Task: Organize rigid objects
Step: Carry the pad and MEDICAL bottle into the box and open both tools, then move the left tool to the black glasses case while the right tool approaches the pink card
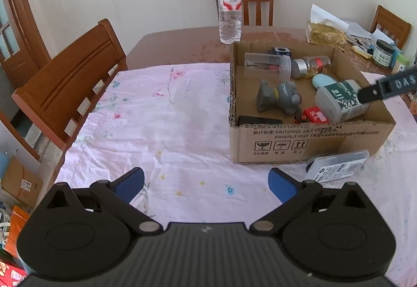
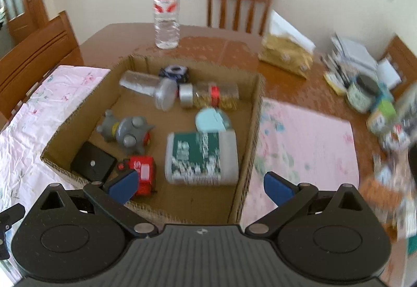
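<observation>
Two grippers stood wide open and held nothing. The right gripper point(image 2: 200, 186) hung over the near edge of the cardboard box point(image 2: 256, 115). Just ahead of it, inside the box, lay the white bottle with the green label point(image 2: 202, 156) on its side. A red toy point(image 2: 142, 169) sat by its left finger, and a grey toy point(image 2: 125, 130) lay farther ahead to the left. The left gripper point(image 1: 206, 184) hung over the pink cloth point(image 1: 156, 117) on the surface, with the box ahead to its right.
</observation>
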A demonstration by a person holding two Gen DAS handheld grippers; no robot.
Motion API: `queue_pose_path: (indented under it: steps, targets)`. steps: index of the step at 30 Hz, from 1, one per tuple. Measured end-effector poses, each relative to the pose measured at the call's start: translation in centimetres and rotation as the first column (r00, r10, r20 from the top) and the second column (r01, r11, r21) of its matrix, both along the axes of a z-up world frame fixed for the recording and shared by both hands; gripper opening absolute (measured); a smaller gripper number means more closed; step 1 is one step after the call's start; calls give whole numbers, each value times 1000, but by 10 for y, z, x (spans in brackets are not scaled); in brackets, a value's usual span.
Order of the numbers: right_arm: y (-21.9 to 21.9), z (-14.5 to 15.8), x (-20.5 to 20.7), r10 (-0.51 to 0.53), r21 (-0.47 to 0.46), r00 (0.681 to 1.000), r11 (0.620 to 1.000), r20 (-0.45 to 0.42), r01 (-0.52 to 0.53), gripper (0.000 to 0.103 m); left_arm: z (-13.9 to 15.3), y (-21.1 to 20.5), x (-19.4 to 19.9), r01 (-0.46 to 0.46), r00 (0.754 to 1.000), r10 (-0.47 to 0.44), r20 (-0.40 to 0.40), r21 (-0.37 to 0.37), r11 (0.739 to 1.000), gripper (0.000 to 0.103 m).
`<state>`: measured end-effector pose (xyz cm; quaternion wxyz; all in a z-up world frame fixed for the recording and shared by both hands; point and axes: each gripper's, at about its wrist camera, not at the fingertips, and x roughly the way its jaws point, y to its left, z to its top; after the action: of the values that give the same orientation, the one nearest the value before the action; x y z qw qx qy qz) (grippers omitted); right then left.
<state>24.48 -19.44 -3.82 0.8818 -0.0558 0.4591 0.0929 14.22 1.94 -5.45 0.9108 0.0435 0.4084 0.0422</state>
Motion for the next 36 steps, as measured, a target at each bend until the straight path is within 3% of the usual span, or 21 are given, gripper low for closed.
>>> queue_pose_path:
  steps: [11,21,30,36]
  targets:
    - [-4,-29,-26,-125,21,985,992,-120,128,103,-8,11,1,46,999,-47,-23,-29,999,101]
    - [6,-52,-24,-220,54,966,972,-136,229,103,-15,26,-1,82,996,-84,-43,-44,996,101]
    - [18,-55,-45,-182,32,967,981,-177,190,103,-21,39,1,90,994,-92,-50,-54,995,101]
    - [49,-62,-55,-101,35,977,993,-188,110,103,-26,40,2,104,992,-107,-60,-53,993,101]
